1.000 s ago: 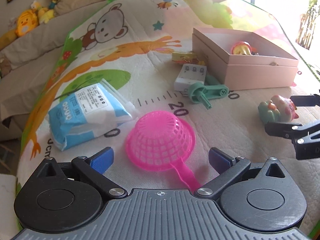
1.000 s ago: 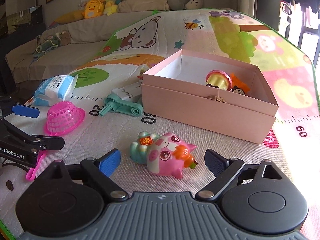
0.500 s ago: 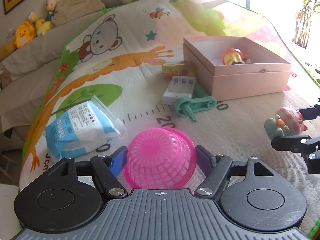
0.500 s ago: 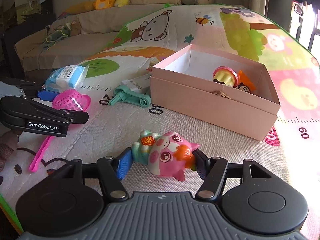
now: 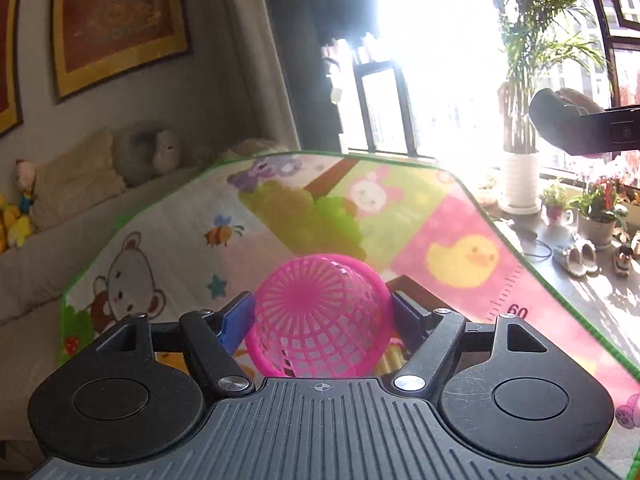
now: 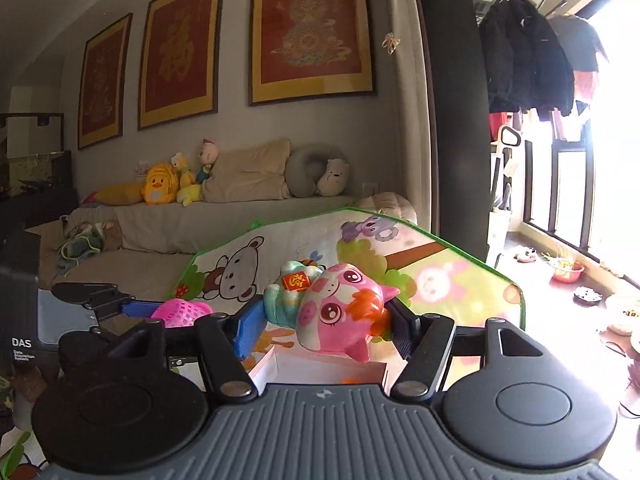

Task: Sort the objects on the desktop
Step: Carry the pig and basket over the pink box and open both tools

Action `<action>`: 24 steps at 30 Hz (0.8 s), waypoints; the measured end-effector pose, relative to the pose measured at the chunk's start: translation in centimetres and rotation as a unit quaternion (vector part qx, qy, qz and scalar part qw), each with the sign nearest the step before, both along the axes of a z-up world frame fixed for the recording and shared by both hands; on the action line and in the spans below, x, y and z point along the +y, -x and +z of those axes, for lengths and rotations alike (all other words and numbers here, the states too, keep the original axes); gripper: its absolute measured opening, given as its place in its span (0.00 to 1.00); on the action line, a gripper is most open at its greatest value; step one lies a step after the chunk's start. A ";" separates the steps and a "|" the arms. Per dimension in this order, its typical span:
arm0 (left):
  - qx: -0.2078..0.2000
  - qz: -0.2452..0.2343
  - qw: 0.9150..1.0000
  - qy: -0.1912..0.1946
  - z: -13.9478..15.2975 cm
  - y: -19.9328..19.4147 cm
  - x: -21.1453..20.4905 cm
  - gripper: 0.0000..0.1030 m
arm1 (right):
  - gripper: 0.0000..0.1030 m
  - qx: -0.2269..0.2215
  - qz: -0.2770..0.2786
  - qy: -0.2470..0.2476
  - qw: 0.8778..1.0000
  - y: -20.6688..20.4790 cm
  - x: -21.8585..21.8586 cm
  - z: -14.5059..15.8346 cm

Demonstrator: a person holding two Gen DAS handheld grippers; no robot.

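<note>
My left gripper (image 5: pixel 322 316) is shut on a pink mesh strainer basket (image 5: pixel 320 300), its blue pads pressing on both sides, and holds it up above the cartoon play mat (image 5: pixel 460 232). Held the same way in my right gripper (image 6: pixel 324 320) is a pink pig squeeze toy (image 6: pixel 340 308) with a teal back. It hangs over the open pink box (image 6: pixel 276 360), whose white inside shows just under it. At the left of the right wrist view, the left gripper (image 6: pixel 132 308) carries the basket (image 6: pixel 180 310). In the left wrist view, the right gripper (image 5: pixel 580 128) is a dark shape at upper right.
A beige sofa (image 6: pixel 240 220) with plush toys and a neck pillow runs behind the mat. On the right are bright windows (image 5: pixel 432 60), potted plants (image 5: pixel 596 212) and slippers (image 5: pixel 576 256) on the floor. Hanging coats (image 6: pixel 528 60) fill the upper right.
Both grippers closed on their objects, the left on the basket and the right on the pig toy, then lifted them well off the mat. The views now look out across the room.
</note>
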State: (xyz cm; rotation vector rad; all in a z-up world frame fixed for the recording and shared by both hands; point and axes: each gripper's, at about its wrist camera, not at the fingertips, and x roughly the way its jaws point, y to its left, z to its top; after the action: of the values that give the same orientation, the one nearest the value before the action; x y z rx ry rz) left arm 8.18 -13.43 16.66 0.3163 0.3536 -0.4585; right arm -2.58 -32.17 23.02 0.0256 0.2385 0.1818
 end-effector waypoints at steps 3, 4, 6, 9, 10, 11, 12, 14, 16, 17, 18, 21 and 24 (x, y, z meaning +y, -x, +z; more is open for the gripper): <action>0.033 -0.006 0.999 -0.026 -2.0 -4.8 -2.7 0.89 | 0.62 0.013 -0.006 -0.004 1.000 -2.4 -0.7 -0.6; 0.041 0.002 0.999 -0.033 -2.6 -5.7 -3.1 0.90 | 0.62 0.019 -0.009 -0.005 1.000 -3.1 -0.8 -0.9; 0.059 0.021 0.998 -0.030 -4.1 -6.7 -2.6 0.91 | 0.62 0.038 -0.017 -0.007 0.999 -4.7 -1.3 -2.0; 0.097 0.037 0.995 0.002 -6.2 -5.8 0.3 0.94 | 0.62 0.065 -0.023 -0.011 0.998 -6.4 -1.8 -3.7; 0.104 0.042 0.994 0.009 -6.8 -4.9 1.3 0.95 | 0.62 0.075 -0.021 -0.011 0.997 -6.9 -1.8 -4.4; 0.109 0.048 0.993 0.012 -7.5 -3.9 2.2 0.96 | 0.62 0.085 -0.020 -0.010 0.996 -7.5 -1.8 -5.2; 0.115 0.052 0.992 0.014 -8.1 -3.1 2.9 0.97 | 0.62 0.095 -0.018 -0.009 0.995 -8.0 -1.6 -5.9; 0.130 0.058 0.990 0.018 -9.3 -1.2 4.2 0.97 | 0.62 0.122 -0.008 -0.013 0.992 -9.3 -0.8 -7.6; 0.146 0.065 0.987 0.019 -10.4 1.0 5.6 0.98 | 0.63 0.146 0.003 -0.019 0.989 -10.4 -0.1 -9.2; 0.151 0.071 0.986 0.019 -10.9 1.8 6.1 0.99 | 0.64 0.158 0.008 -0.021 0.987 -11.1 0.3 -10.0; 0.157 0.078 0.984 0.019 -11.4 2.5 6.6 0.99 | 0.68 0.171 0.013 -0.023 0.985 -11.6 0.6 -10.6; 0.178 0.093 0.979 0.019 -13.0 4.5 8.1 0.99 | 0.78 0.203 0.008 -0.037 0.978 -12.8 1.5 -12.3; 0.182 0.113 0.977 0.010 -14.4 6.2 9.4 0.99 | 0.78 0.213 0.002 -0.036 0.976 -13.0 2.3 -12.5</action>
State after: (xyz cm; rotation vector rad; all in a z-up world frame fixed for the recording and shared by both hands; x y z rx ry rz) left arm 1.97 -4.01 2.29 0.1672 0.7343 -0.2946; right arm 10.46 -29.84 10.49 0.1375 0.6602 0.1875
